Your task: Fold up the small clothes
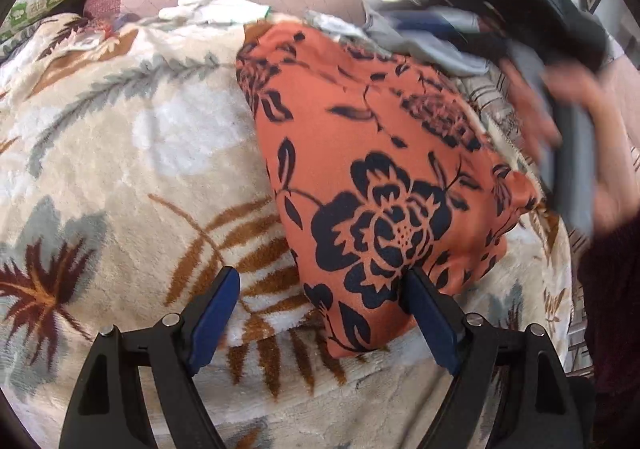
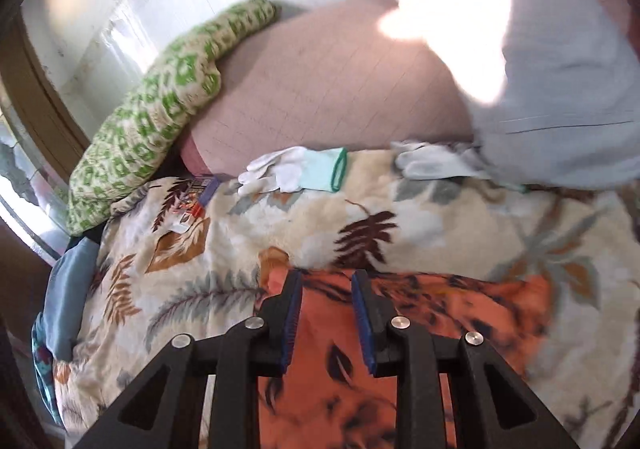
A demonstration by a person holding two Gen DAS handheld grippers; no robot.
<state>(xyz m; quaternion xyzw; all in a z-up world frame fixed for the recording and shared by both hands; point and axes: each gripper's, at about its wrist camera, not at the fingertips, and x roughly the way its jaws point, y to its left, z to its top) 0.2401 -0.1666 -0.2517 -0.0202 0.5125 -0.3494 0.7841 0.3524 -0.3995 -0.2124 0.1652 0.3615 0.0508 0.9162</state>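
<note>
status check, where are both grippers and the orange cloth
Left gripper open, empty, at near edge of orange floral cloth. Right gripper partly open above it, gripping nothing. White glove lies clear on blanket.

Bright daylight, blown-out white glare patch [image 2: 452,13] up top in both views, motion blur on the right, heavy fisheye bending at edges.

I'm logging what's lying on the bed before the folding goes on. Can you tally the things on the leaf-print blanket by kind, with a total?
Orange flowered cloth: 1
White gloves: 2
Small printed packet at the blanket's far edge: 1
Pile of grey and dark clothes: 1, pieces too blurred to count apart
Total: 5
</note>
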